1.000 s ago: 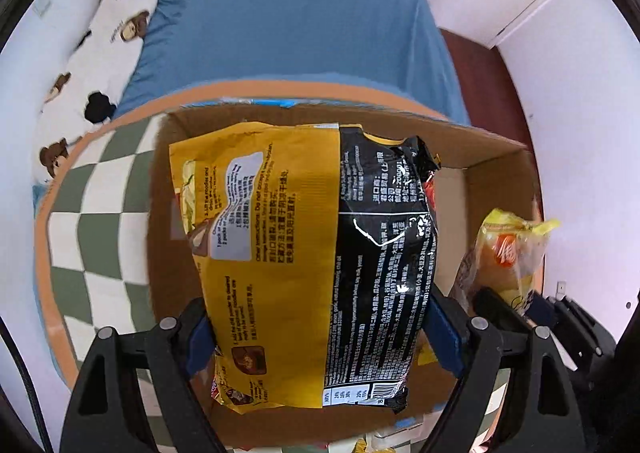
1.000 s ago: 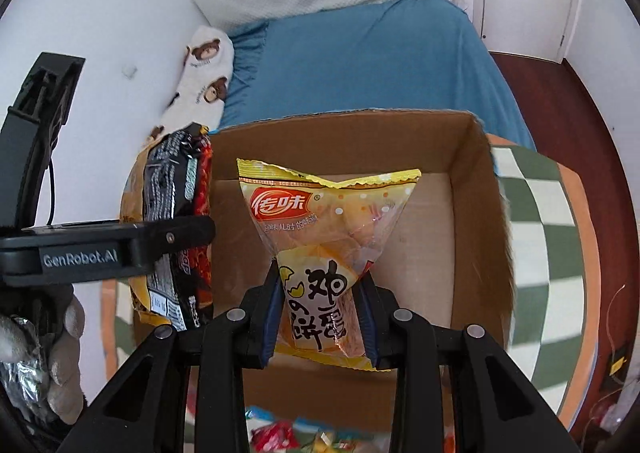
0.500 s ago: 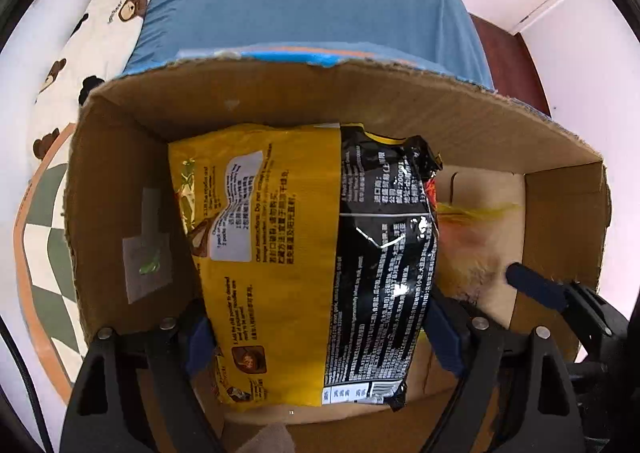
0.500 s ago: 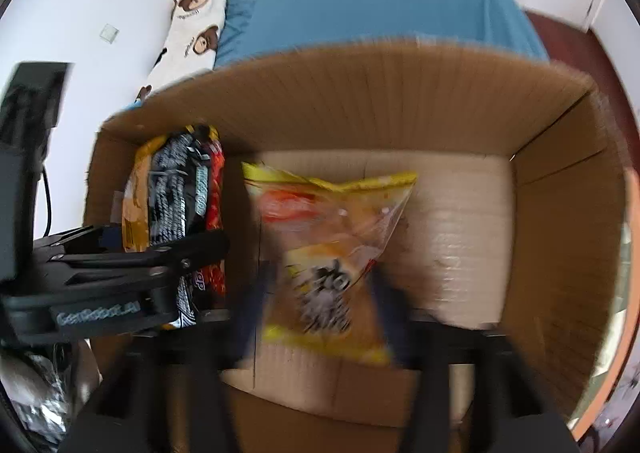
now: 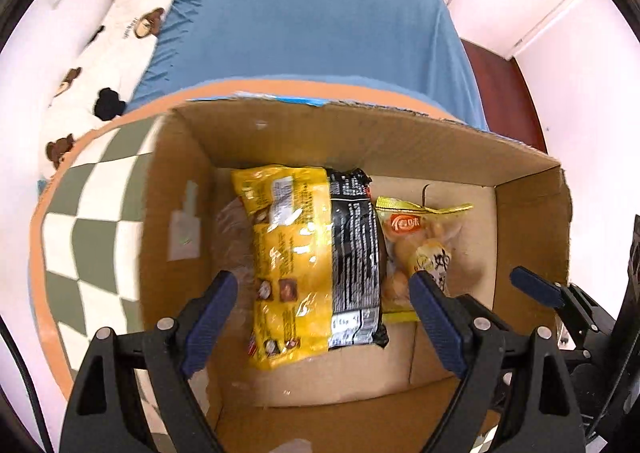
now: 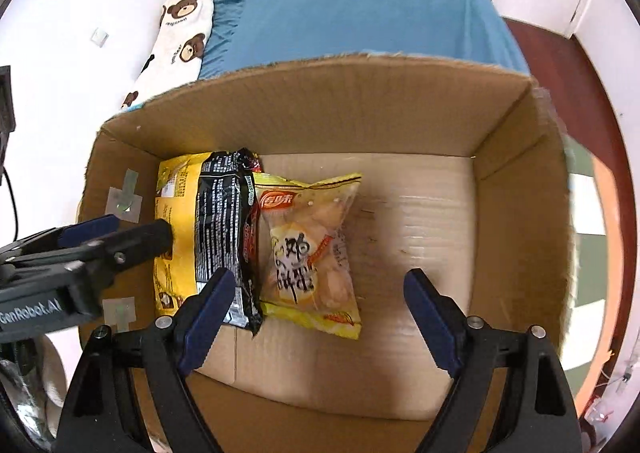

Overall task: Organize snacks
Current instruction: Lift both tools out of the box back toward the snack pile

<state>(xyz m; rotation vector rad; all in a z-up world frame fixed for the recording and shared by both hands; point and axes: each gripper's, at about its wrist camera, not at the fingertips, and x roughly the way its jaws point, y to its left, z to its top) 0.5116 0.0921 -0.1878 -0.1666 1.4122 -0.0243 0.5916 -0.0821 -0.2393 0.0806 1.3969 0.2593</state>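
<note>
Between our right gripper's (image 6: 316, 293) jaws, just spread wide, nothing is held; our left gripper (image 5: 324, 307) gapes empty too. Below, the yellow-and-black noodle packet (image 5: 316, 265) and crinkly yellow biscuit bag (image 6: 310, 253) lie side by side, seemingly touching, on the brown cardboard box's (image 6: 516, 205) floor. Withdrawing carelessly, we might snag a wrapper.

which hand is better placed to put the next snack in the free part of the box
Right, probably. The right gripper hangs open over bare box floor; the left gripper straddles the noodle pack.
</note>
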